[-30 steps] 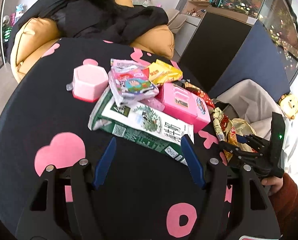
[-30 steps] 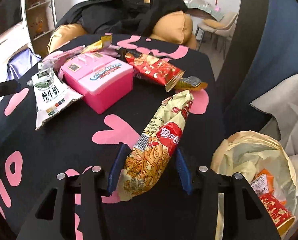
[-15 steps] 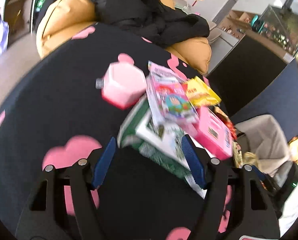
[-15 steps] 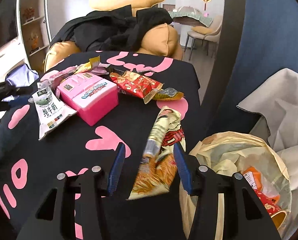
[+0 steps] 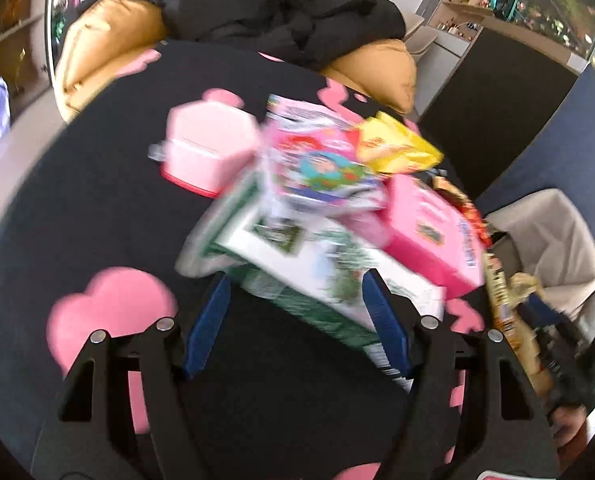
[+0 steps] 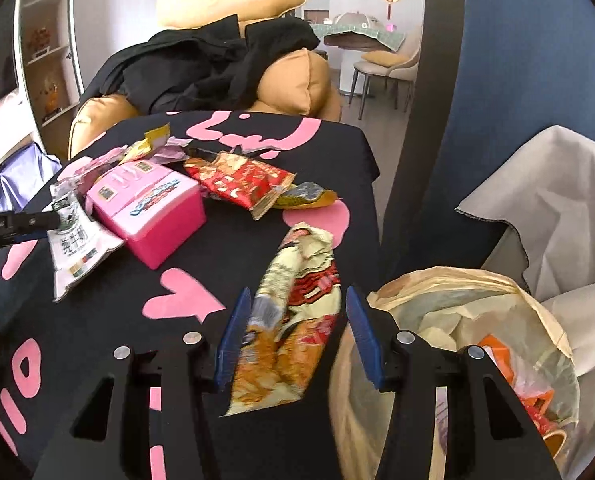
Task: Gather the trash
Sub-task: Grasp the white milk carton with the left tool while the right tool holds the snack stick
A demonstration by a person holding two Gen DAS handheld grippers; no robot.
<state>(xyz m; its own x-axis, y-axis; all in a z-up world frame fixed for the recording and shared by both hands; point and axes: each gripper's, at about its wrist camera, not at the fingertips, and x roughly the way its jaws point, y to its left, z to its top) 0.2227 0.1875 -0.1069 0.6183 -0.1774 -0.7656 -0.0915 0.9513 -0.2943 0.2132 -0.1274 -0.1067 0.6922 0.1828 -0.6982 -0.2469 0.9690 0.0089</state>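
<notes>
**Noodle wrapper between the right jaws, milk pouch ahead of the left**

The right gripper point(image 6: 295, 334) stood at the near right edge of the black table point(image 6: 361, 184), beside the yellowish trash bag point(image 6: 449, 292), which gaped open just right of the table. A long cream-and-red noodle wrapper point(image 6: 293, 320) lay between its blue fingers point(image 6: 233, 332); the left finger touched the wrapper's side, while a dark gap showed at the right finger. Whether the jaws truly clamped it could not be told. The wrapper's long axis ran near to far, its crumpled upper end pointing away toward the far edge and leaning slightly right, its lower end hanging nearest the camera.

The left gripper point(image 5: 297, 320) stood wide, nothing pressed between its pads. Just beyond its fingertips lay a green-and-white milk pouch point(image 5: 297, 256), blurred, its long axis slanting from far left to near right; the pouch's near edge reached in between the fingertips. Against its right side sat a pink box point(image 5: 429, 232). On top rested a cartoon-printed packet point(image 5: 321, 164), with a yellow packet point(image 5: 397, 148) farther right and a pale pink hexagonal container point(image 5: 207, 146) to the left.

Farther along the table, right-wrist view, lay a red snack bag point(image 6: 241, 180).
</notes>
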